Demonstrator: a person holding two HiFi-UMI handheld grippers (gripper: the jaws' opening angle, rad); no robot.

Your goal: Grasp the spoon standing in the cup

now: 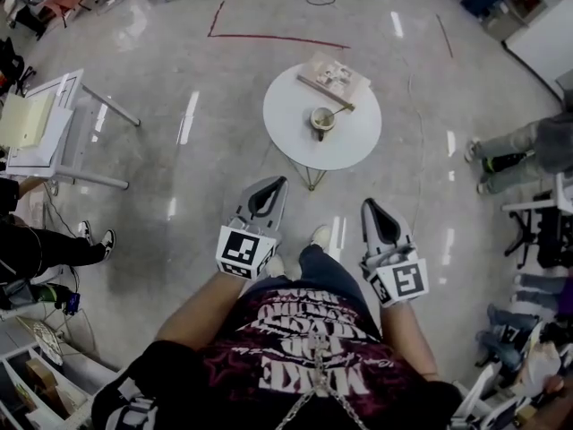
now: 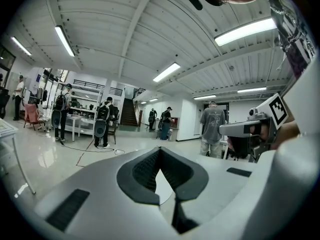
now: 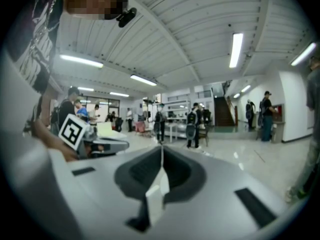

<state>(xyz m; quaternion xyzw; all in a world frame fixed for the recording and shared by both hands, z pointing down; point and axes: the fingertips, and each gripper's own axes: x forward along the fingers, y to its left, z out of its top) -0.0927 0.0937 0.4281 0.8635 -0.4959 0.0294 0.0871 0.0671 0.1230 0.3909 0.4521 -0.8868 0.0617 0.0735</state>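
Note:
A pale cup (image 1: pixel 321 120) stands near the middle of a small round white table (image 1: pixel 356 141) some way ahead of me. The spoon (image 1: pixel 337 111) leans in it, handle pointing up and right. Both grippers are held level at waist height, well short of the table. My left gripper (image 1: pixel 278 181) (image 2: pixel 159 150) has its jaws closed tip to tip with nothing between them. My right gripper (image 1: pixel 368 203) (image 3: pixel 161 147) is also shut and empty. Neither gripper view shows the cup or spoon.
A flat box (image 1: pixel 335 76) with a stick across it lies at the table's far edge. A white desk (image 1: pixel 54 124) stands to the left. Seated people's legs (image 1: pixel 510 155) and chairs are on the right. Red tape lines (image 1: pixel 277 37) mark the shiny floor beyond.

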